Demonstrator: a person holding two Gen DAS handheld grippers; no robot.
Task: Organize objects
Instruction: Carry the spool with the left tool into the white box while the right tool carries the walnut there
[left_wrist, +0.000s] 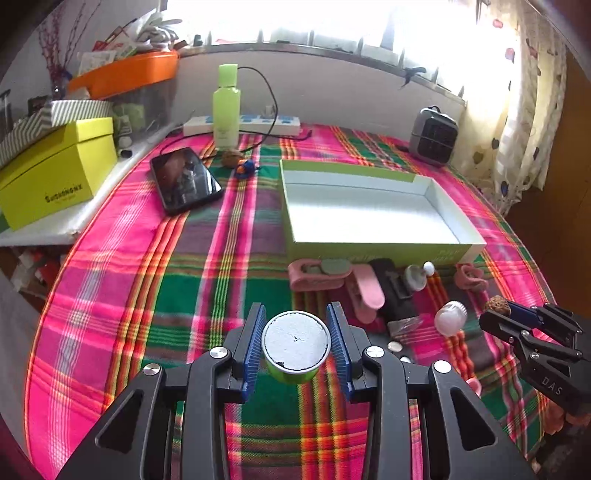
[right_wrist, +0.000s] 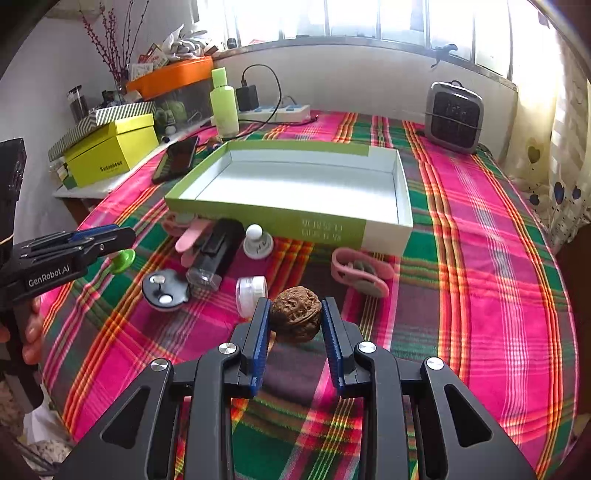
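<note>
My left gripper (left_wrist: 296, 338) is shut on a small green jar with a white round lid (left_wrist: 295, 341), held above the plaid cloth. In the right wrist view the left gripper (right_wrist: 125, 240) shows at the left with the green jar (right_wrist: 123, 260) under its tips. My right gripper (right_wrist: 295, 317) is shut on a brown walnut (right_wrist: 295, 314); in the left wrist view it shows at the right (left_wrist: 496, 314) with the walnut (left_wrist: 498, 304) at its tips. An open shallow green box with a white inside (left_wrist: 369, 247) (right_wrist: 258, 214) lies ahead, with nothing in it.
In front of the box lie pink clips (right_wrist: 360, 271), a black case (right_wrist: 218, 254), a white knob on a grey base (right_wrist: 256, 242), a clear little jar (right_wrist: 251, 291) and a black disc (right_wrist: 164, 290). A phone (left_wrist: 184, 181), green bottle (left_wrist: 226, 107), power strip (left_wrist: 242, 125) and heater (right_wrist: 454, 116) stand behind.
</note>
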